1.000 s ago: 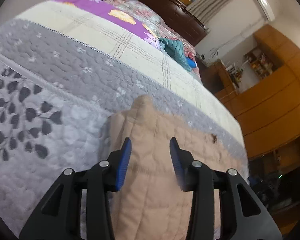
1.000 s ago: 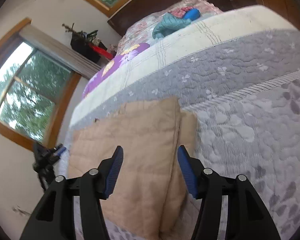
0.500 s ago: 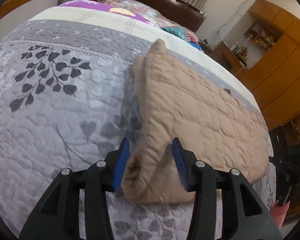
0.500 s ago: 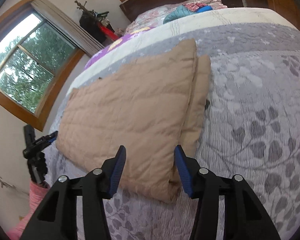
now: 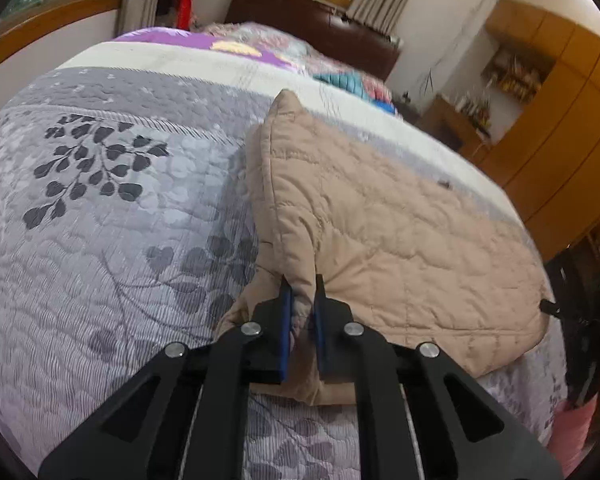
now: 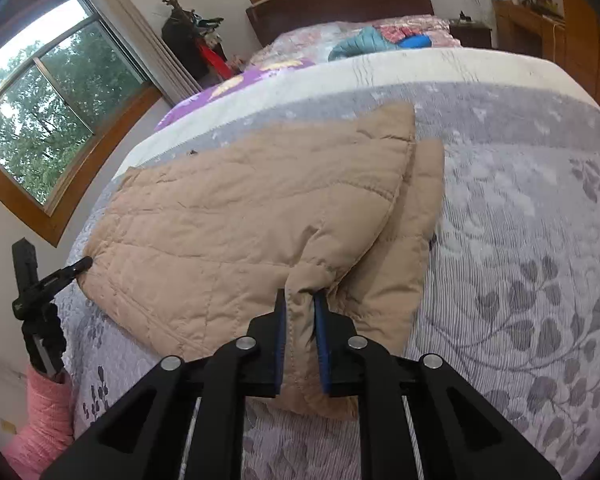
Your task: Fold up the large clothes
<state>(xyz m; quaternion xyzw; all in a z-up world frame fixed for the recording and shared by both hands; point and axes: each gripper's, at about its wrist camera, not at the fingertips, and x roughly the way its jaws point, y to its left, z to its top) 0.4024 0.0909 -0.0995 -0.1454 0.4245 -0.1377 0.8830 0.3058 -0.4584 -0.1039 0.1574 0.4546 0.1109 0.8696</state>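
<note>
One tan quilted garment [image 5: 400, 240], puffy and stitched in squares, lies folded on the bed's grey leaf-patterned quilt [image 5: 100, 220], near the bed's foot end. Two black tools with blue pads work it: the left tool [image 5: 301, 296] and the right tool [image 6: 299, 304] have both just been closing. Each now stands nearly shut, pinching a bunched ridge of the garment's near edge between its pads.

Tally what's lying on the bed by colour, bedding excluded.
Tan: 1, the quilted coat
Teal: 1, a bundled garment
Blue: 1, a small item
Red patterned: 1, a cloth
Total: 4
</note>
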